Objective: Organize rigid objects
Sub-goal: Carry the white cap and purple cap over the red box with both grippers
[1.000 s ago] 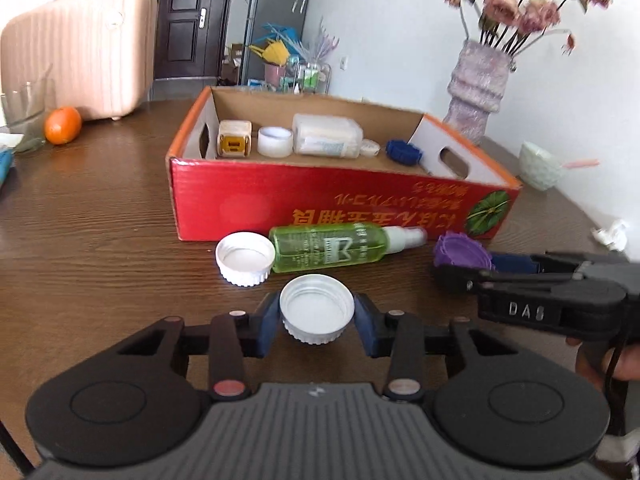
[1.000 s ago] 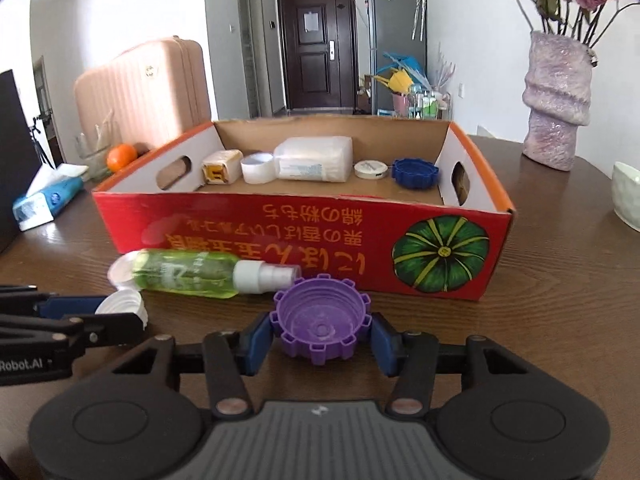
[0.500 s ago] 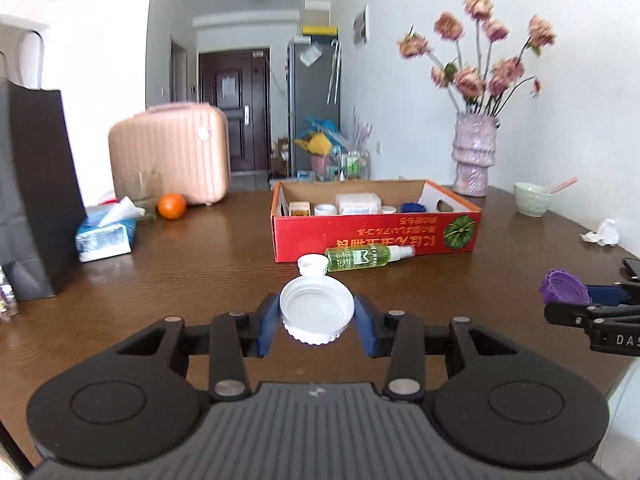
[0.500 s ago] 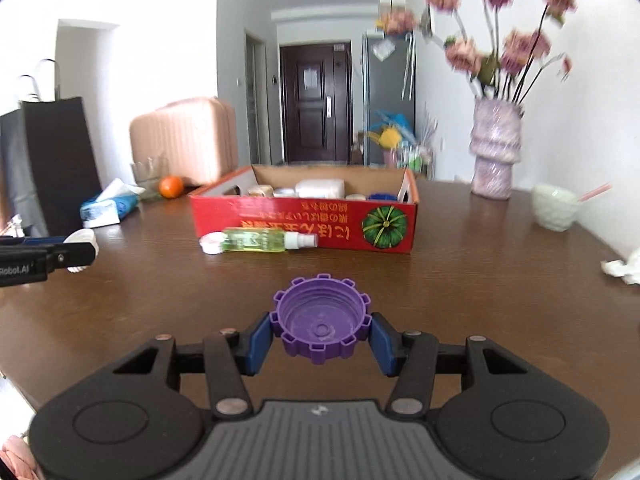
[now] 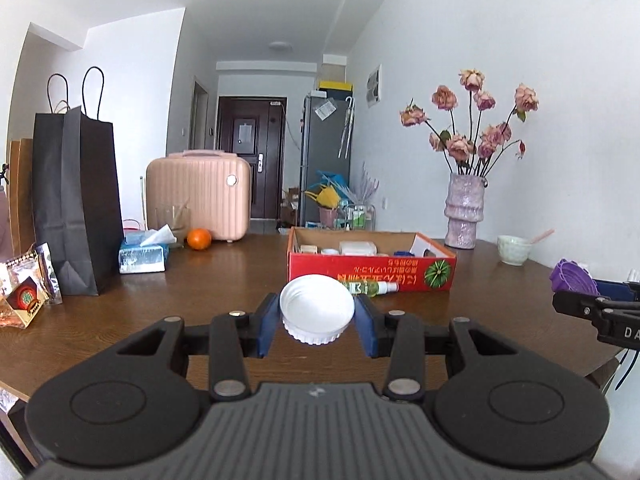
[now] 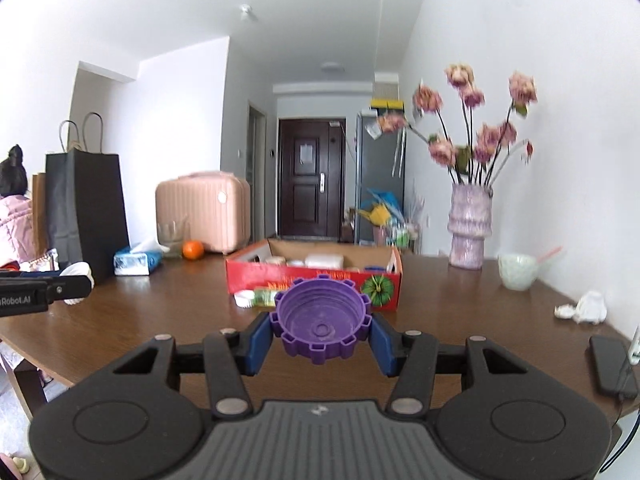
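My left gripper is shut on a white ribbed cap and holds it above the near part of the table. My right gripper is shut on a purple toothed cap, also raised; it shows at the right edge of the left wrist view. The red cardboard box stands far ahead on the table, with small containers inside. A green spray bottle lies against its front wall. Another white cap lies by the bottle.
A black paper bag, a tissue pack, an orange and a pink case stand at the left. A vase of flowers and a bowl stand at the right. A phone lies at the near right edge.
Both grippers have pulled back from the box and risen, each still holding its cap. The box and bottle now look much smaller and farther away.
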